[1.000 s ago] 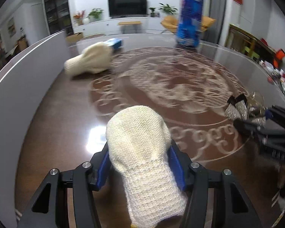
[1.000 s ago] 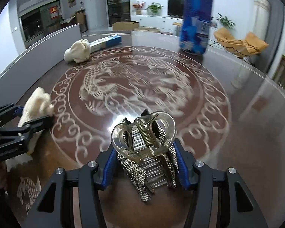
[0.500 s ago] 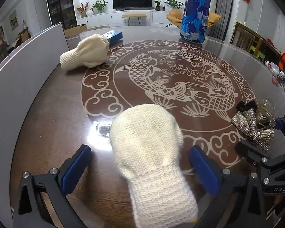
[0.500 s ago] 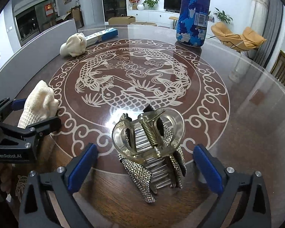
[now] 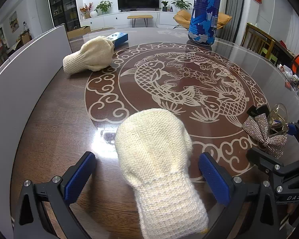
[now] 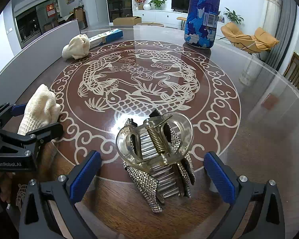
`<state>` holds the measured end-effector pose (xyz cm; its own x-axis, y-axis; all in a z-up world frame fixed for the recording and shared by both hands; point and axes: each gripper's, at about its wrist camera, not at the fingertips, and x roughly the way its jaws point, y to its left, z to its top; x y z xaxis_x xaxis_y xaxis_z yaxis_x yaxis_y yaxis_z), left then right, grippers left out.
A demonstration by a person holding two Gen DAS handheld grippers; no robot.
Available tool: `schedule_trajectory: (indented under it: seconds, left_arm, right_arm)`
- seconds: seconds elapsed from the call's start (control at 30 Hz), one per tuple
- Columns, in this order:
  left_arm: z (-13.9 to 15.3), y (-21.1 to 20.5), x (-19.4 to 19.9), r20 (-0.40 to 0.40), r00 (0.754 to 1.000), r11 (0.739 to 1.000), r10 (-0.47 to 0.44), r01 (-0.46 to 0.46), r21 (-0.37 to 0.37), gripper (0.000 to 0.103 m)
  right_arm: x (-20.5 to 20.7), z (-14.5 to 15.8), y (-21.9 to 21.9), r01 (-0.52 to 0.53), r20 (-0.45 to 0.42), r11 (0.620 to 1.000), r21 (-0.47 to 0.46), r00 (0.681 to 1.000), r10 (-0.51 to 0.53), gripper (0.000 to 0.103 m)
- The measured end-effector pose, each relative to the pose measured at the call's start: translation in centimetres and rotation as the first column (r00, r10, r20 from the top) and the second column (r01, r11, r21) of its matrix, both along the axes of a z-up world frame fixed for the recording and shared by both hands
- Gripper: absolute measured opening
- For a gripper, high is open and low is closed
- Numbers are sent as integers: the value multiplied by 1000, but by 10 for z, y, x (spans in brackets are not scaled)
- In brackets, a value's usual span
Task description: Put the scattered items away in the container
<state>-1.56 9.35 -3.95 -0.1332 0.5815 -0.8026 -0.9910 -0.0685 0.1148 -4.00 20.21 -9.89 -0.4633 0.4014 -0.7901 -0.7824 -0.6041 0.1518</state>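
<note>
Two grippers held wide apart, each framing one item on the glossy brown carved surface.
The cream knitted mitten lies between the left gripper pads, the rhinestone-bowed clear hair claw inside the right gripper; each should be centred before closing, with no container seen.

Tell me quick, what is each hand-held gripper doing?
Left hand-held gripper: open, holding nothing; cream knitted mitten lies between its fingers.
Right hand-held gripper: open, holding nothing; clear rhinestone-bow hair claw clip sits between.

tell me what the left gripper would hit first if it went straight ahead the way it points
The cream knitted mitten lying between the open left gripper fingers; it would meet that almost at once. Beyond it the glass tabletop looks free, though depth is hard to judge.
</note>
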Motion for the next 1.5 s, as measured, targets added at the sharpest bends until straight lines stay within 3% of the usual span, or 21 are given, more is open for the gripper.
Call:
schedule_trajectory:
  seconds: [1.5]
  left_arm:
    - [1,-1,1,0,1000,1000,-8,8,3,103]
  right_arm:
    - [1,0,0,37,1,999,2,999,-37,103]
